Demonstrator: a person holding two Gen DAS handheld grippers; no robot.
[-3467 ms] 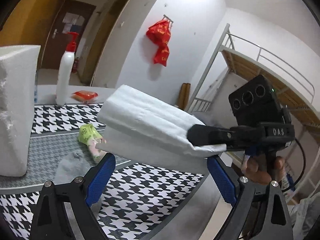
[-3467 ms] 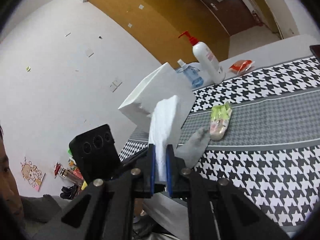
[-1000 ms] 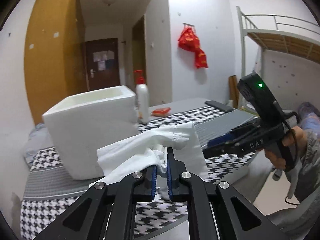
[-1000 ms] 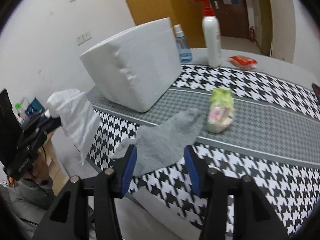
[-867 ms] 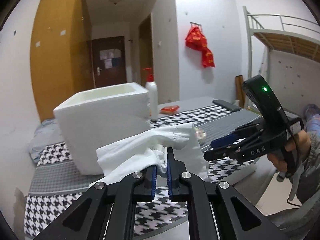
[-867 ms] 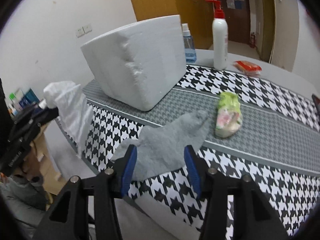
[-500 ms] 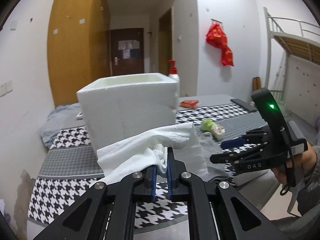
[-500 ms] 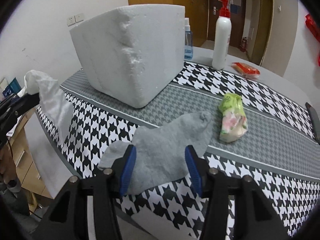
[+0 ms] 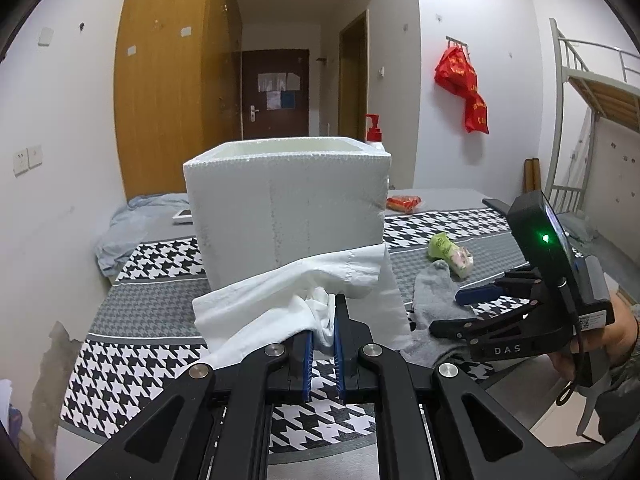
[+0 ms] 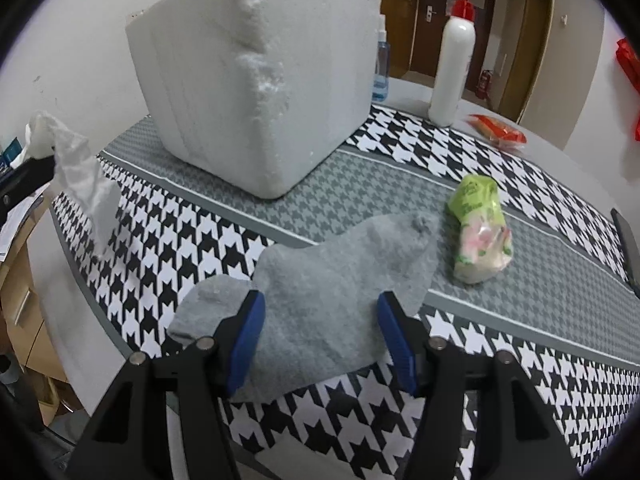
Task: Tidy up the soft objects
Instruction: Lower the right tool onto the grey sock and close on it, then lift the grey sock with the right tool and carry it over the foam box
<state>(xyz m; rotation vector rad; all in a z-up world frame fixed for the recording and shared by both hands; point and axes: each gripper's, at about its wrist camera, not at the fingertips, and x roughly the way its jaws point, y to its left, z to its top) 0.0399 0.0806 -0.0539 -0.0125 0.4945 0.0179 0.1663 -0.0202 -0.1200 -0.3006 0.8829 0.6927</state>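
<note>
Left gripper (image 9: pixel 321 350): matte black plastic arms, angular with triangular cut-outs, round silver screw heads at joints, slim blue pads (image 9: pixel 307 360) lining inner finger faces.

Right gripper (image 10: pixel 322 334): same black frame, silver screws, broader blue ribbed pads (image 10: pixel 245 336). Seen from left wrist view: black body printed "DAS" in pale letters, boxy black module on top with green light lit, small white label, thin black cable looping below handle. Person's hand (image 9: pixel 600 350) on handle, grey sleeve at wrist.
</note>
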